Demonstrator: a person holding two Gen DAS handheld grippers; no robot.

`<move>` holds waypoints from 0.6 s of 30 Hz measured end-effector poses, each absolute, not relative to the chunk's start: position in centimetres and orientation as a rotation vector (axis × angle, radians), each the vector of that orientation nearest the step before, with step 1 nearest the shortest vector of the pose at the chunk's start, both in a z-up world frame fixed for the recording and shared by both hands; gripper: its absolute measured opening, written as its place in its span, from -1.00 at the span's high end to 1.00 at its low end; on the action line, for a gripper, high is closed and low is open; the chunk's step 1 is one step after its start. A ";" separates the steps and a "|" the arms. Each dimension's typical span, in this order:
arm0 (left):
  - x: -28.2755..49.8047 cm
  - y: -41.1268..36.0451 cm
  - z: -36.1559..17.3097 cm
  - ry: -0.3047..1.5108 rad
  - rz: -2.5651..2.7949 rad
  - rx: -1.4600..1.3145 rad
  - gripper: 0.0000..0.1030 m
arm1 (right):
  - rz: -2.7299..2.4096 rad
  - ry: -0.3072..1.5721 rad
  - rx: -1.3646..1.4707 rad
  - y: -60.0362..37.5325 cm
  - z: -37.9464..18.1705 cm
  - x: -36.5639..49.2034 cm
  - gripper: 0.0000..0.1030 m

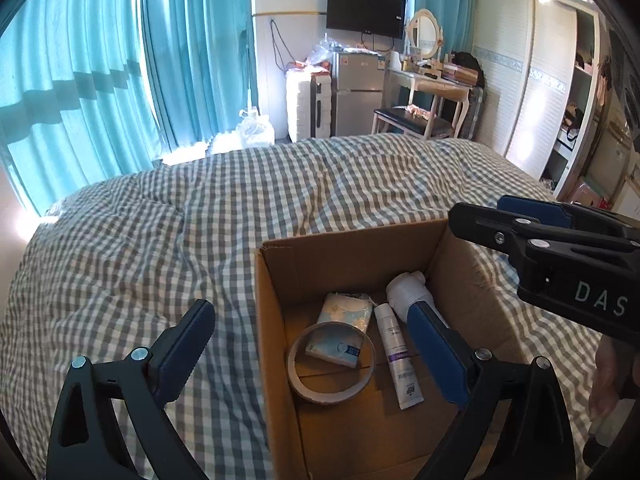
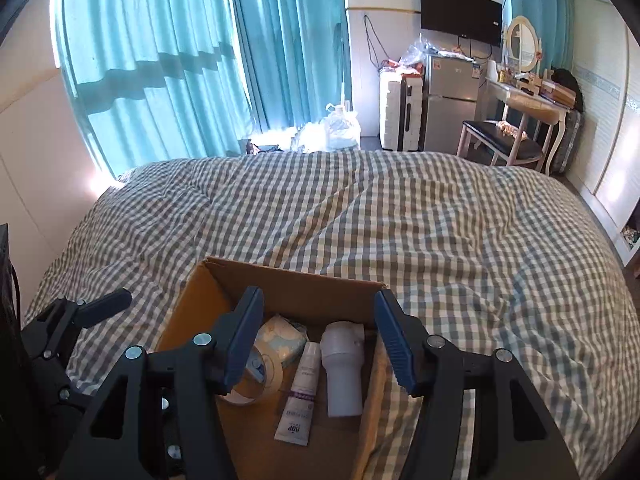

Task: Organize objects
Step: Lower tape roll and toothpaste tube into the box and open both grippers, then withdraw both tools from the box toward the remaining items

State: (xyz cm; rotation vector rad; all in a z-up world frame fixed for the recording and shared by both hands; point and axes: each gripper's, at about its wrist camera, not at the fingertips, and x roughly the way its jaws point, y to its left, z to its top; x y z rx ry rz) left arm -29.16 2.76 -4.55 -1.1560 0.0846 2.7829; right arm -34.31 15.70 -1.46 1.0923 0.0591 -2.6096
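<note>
Cardboard box [image 1: 276,344] on the bed holds a tube [image 2: 301,396] and white bottle [image 2: 343,372] at six o'clock. Left gripper [image 1: 312,354] and right gripper [image 2: 318,342] hang spread, empty. A careless retreat could clip the box wall, tipping it.

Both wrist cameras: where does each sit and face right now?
Left wrist: on the left tongs, open, angled down at the cardboard box; right tongs and a hand show.
Right wrist: on the right tongs, open above the box; left tongs show.
Shared: box, white tube, checkered bedspread.
</note>
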 end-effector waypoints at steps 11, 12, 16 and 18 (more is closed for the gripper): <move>-21.8 1.8 2.7 0.134 2.903 -1.054 -0.93 | -2.688 0.126 0.934 17.1 6.6 -25.4 -0.17; -21.0 1.6 3.2 0.129 2.911 -1.042 -0.94 | -2.692 0.130 0.922 17.1 7.0 -24.7 -0.18; -17.5 0.9 4.2 0.104 2.941 -1.014 -0.97 | -2.708 0.159 0.871 17.6 8.6 -20.8 -0.35; -15.7 0.7 4.2 0.109 2.948 -1.008 -0.98 | -2.708 0.174 0.861 17.7 8.7 -18.9 -0.41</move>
